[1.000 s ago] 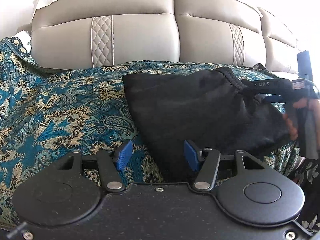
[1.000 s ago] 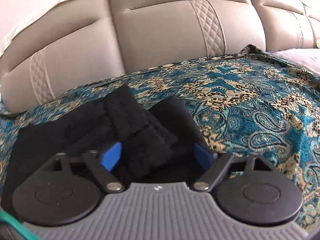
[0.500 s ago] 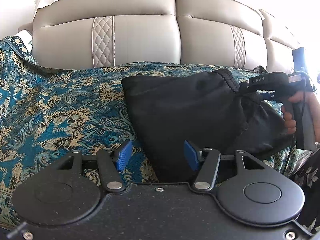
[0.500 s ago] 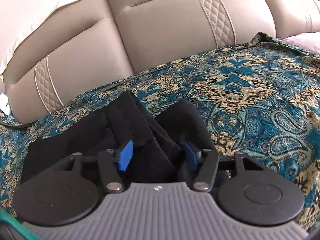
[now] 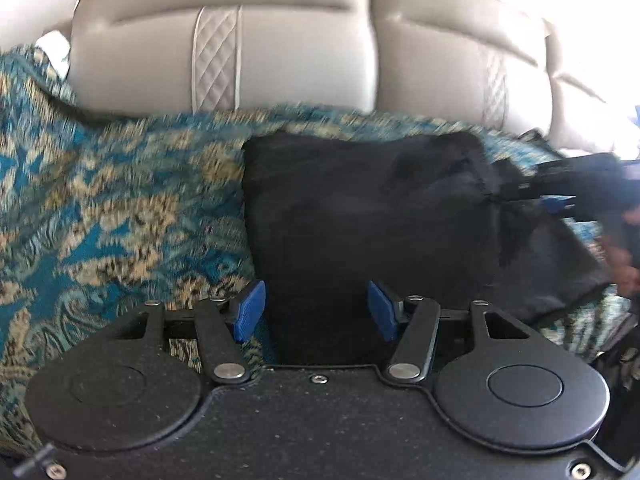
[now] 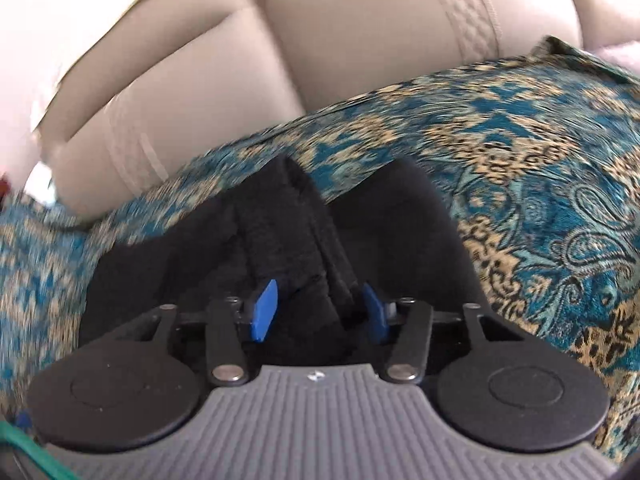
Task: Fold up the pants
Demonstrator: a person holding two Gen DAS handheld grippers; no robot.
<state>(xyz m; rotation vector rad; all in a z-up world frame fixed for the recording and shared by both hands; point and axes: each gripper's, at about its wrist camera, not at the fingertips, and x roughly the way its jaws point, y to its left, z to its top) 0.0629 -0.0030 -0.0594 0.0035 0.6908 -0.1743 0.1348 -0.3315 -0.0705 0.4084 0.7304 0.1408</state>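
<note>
The black pants (image 5: 360,208) lie bunched on the blue and gold paisley sofa cover (image 5: 100,208). My left gripper (image 5: 316,310) is open, its blue pads either side of the near edge of the pants, not pressing on it. My right gripper (image 6: 318,310) is shut on a thick fold of the pants' waistband (image 6: 296,236), held a little above the cover. In the left wrist view the right gripper (image 5: 560,196) shows at the far right, holding the pants' right edge. Both views are motion-blurred.
The beige leather sofa backrest (image 5: 280,48) with quilted strips rises right behind the pants. The paisley cover (image 6: 540,184) spreads out to the left and right of the pants. A green cable (image 6: 24,444) crosses the right wrist view's bottom left corner.
My right gripper went from wide open to closed on the waistband fold and now lifts it. The left gripper stayed open and slid slightly toward the pants.
</note>
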